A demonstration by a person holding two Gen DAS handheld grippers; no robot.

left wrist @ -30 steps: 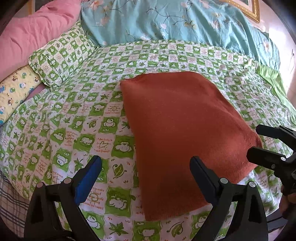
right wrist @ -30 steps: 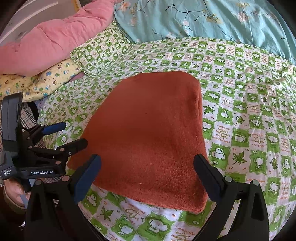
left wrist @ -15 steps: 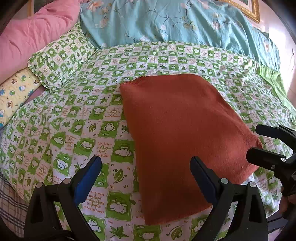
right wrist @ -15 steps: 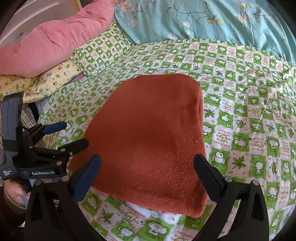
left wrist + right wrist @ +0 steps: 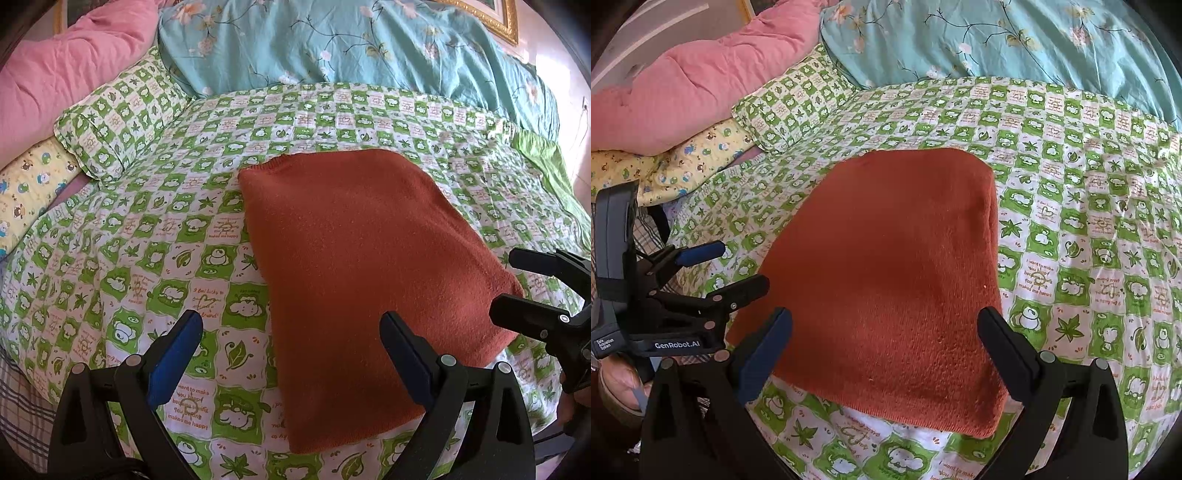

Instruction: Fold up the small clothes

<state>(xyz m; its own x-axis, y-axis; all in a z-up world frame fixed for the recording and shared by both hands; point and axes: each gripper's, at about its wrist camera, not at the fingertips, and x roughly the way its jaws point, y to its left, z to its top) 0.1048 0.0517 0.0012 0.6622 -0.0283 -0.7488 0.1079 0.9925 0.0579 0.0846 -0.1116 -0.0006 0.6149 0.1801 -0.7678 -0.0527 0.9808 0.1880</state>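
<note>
On the green-checked bed (image 5: 325,122), a folded rust-orange knit garment (image 5: 354,266) lies lengthwise ahead, between the left hand-held gripper (image 5: 291,343) and right hand-held gripper (image 5: 884,332), both wide open, empty; right nearer.

Green-and-white checked bedsheet (image 5: 177,236) covering bed. Matching checked pillow (image 5: 118,122) lying at 10 o'clock, touching yellow cartoon-print pillow (image 5: 26,192) at 9 o'clock. Pink quilt (image 5: 687,85) bunching behind them. Teal floral duvet (image 5: 351,48) spreading at 12 o'clock. Gold picture frame (image 5: 491,18) showing at 1 o'clock.

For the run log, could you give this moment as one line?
left gripper: open | right gripper: open | orange garment: folded flat on bedsheet, unheld
</note>
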